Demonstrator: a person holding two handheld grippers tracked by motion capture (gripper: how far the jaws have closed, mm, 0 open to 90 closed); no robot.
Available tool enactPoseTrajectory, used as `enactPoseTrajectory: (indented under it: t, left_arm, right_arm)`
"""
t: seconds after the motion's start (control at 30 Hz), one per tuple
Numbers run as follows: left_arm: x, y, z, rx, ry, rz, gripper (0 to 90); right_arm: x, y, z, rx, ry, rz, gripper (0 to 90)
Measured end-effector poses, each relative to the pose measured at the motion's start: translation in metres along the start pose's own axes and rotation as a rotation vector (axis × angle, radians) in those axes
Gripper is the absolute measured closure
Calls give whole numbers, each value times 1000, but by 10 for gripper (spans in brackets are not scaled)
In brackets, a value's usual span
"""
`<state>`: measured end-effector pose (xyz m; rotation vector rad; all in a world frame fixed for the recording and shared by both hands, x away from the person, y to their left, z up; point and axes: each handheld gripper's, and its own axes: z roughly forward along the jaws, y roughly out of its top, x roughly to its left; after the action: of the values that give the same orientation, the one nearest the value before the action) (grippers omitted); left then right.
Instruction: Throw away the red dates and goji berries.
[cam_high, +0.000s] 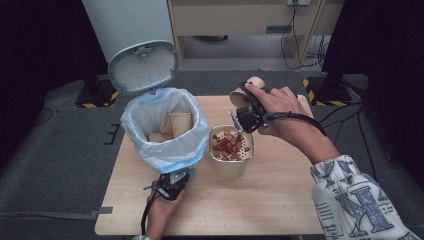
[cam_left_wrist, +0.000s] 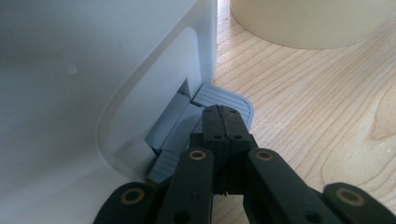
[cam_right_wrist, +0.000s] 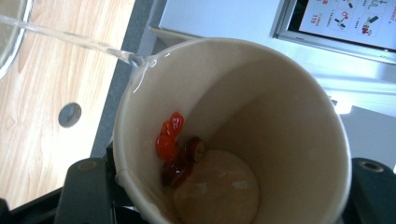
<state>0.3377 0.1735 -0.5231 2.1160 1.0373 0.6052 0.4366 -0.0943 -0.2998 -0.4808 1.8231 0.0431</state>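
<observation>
Paper cup tipped over strainer bowl; bin pedal pressed down

The right gripper (cam_high: 246, 107) clamps a paper cup (cam_high: 243, 92) on its side above the strainer bowl (cam_high: 230, 146); a thin stream of liquid runs off the cup rim, and a few red fruit pieces (cam_right_wrist: 173, 148) cling to the inner wall. The left gripper (cam_high: 172, 184), jaws fully closed with nothing between them, bears on the grey pedal (cam_left_wrist: 224, 99) at the base of the bin (cam_high: 165, 127), whose lid (cam_high: 144, 67) stands raised. The bin sits just beside the strainer bowl on the table (cam_high: 280, 200)
</observation>
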Motion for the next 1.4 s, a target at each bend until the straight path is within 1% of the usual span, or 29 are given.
enactPoseTrajectory:
  t: [0.07,0.17,0.23,0.27,0.4,0.47,0.7,0.73,0.83,0.87,0.97,1.07,1.17,1.4]
  left_arm:
    - [0,0,0,0,0,0,896]
    - [0,0,0,-1,1,-1,896]
    - [0,0,0,1,3,0,896]
    - [0,0,0,1,1,1,896]
    - [0,0,0,2,3,2,896]
    - [0,0,0,1,1,1,896]
    - [0,0,0,1,2,1,896]
    - [0,0,0,0,2,0,896]
    - [0,0,0,1,2,1,896]
    - [0,0,0,1,2,1,896]
    - [0,0,0,2,1,2,896]
    - [0,0,0,1,0,2,896]
    - [0,0,0,0,0,3,896]
    - [0,0,0,0,0,1,896]
  right_arm:
    - [0,1,-1,10,6,0,322]
    - [0,1,-1,7,6,7,322]
    - [0,0,-1,-11,13,47,322]
    - [0,-1,-1,-7,11,56,322]
    - [2,-5,1,-28,23,104,322]
    - [4,-7,2,-27,30,110,322]
    - [10,-10,5,-47,52,169,322]
    - [10,-10,5,-50,56,172,322]
    - [11,-12,5,-58,64,200,321]
    - [11,-12,6,-63,66,220,321]
    - [12,-14,7,-64,69,218,321]
    - [12,-16,7,-67,77,245,321]
    - [13,-19,7,-84,82,290,321]
    - [18,-27,8,-91,98,339,320]
